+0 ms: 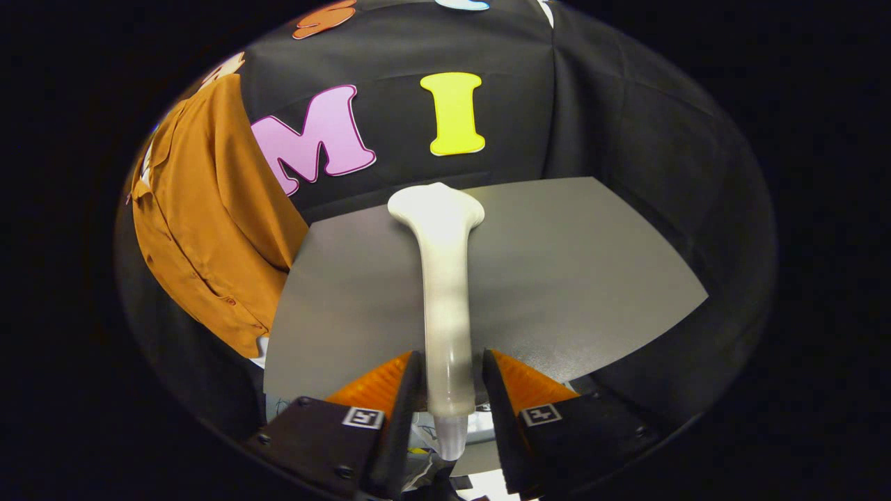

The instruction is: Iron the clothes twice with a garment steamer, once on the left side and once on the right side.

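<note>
Garment steamer clamped in the gripper, above a grey table.

The gripper (451, 379) has both fingers pressed on the handle of the white garment steamer (443, 278), whose long axis runs straight ahead from the fingers, flared head pointing away toward the booth wall. No brand or writing can be read on it. An orange-brown shirt (209, 216) hangs beside the table (571, 278), off to the steamer's left.

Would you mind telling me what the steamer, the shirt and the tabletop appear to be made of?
Steamer, held in the gripper: likely smooth white plastic with a soft sheen, moulded in one curve. Shirt: thin woven fabric, matte rust-orange, hanging in folds with small buttons. Tabletop: grey matte sheet, possibly laminate; faint speckle, no glare.
</note>
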`<move>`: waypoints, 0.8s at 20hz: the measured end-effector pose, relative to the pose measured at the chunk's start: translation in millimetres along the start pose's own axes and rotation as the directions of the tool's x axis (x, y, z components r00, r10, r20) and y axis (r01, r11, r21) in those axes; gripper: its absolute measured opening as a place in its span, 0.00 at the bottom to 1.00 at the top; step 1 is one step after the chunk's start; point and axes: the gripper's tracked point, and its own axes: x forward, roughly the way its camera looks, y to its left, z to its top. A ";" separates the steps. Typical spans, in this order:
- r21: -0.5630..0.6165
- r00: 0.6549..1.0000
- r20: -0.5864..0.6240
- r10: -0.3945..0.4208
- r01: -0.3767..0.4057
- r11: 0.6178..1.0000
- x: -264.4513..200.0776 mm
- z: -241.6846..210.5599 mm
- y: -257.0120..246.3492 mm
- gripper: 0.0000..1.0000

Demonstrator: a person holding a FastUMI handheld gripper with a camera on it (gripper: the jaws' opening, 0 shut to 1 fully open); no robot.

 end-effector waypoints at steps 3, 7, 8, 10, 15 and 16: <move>-0.018 0.997 0.081 0.018 -0.016 1.000 5.0 7.1 -1.0 0.37; 0.003 0.988 0.156 0.005 -0.005 1.000 -7.2 10.8 -5.5 0.26; 0.000 0.984 0.176 -0.015 0.015 1.000 -14.3 12.9 -7.1 0.26; 0.007 0.971 0.236 -0.040 0.039 0.999 -34.3 23.5 -5.4 0.26; 0.015 0.880 0.468 -0.083 0.086 0.996 -108.7 47.1 7.1 0.26; 0.023 0.858 0.507 -0.085 0.085 0.996 -121.2 48.9 13.7 0.26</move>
